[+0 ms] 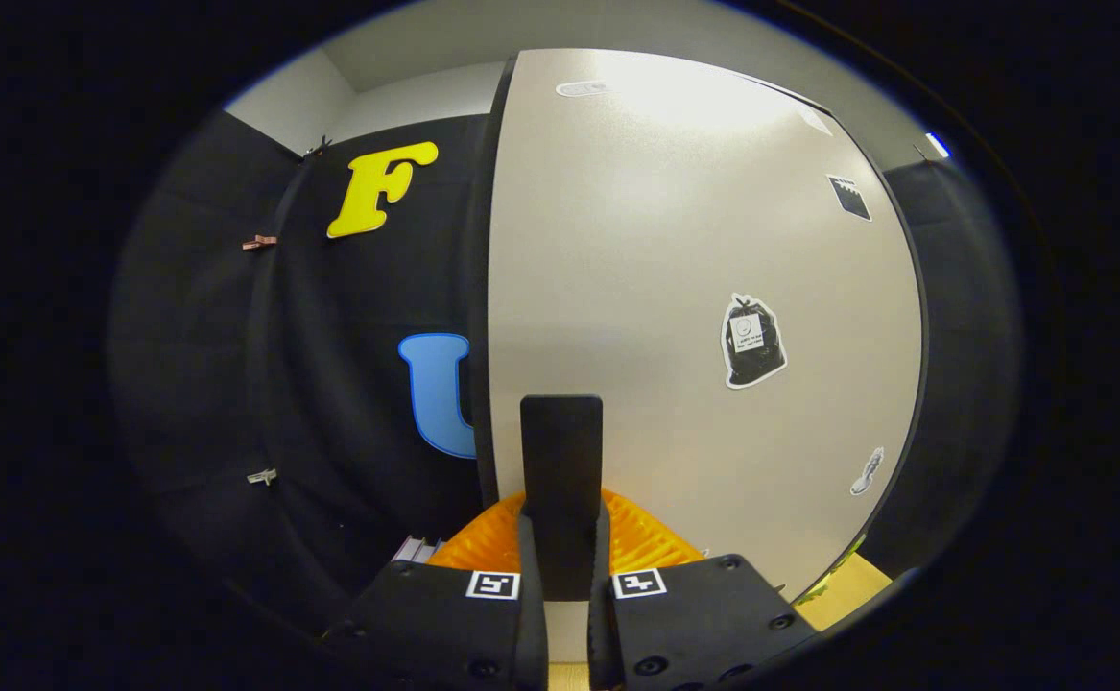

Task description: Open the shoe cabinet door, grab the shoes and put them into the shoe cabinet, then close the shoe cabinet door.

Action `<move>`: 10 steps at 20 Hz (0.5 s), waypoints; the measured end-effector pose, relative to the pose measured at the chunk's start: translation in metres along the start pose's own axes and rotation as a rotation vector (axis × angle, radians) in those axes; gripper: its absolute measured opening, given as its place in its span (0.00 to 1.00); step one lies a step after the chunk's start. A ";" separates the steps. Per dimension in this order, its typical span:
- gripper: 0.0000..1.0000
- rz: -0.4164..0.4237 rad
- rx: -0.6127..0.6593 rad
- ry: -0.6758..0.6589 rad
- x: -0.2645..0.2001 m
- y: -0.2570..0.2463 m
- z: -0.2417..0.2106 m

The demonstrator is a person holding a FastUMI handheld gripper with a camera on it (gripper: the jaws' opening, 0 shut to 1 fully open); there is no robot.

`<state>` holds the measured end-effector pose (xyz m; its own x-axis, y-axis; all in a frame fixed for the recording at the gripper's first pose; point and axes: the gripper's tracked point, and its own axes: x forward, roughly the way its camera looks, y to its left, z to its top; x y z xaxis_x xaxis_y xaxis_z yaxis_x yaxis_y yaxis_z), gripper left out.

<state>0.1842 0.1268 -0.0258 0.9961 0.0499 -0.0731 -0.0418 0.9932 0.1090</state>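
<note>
- My fingers (564,566) are closed tight on the flat black handle tab (561,461) of the pale beige cabinet door (675,288).
- Whether the door is opening or closing I cannot tell.
- Shoes unseen from the door.

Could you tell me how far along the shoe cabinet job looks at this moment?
Early or late, I cannot tell which. The claw is shut on the black handle of the cabinet door, so the door is being moved. No shoes visible, so whether they are stowed is unclear.
</note>
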 end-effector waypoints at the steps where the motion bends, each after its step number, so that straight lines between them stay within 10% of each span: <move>1: 0.20 0.009 0.000 0.001 -0.006 0.000 0.000; 10: 0.20 0.078 0.028 -0.005 -0.064 -0.014 0.001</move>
<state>0.1212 0.1099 -0.0215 0.9903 0.1263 -0.0580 -0.1170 0.9829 0.1421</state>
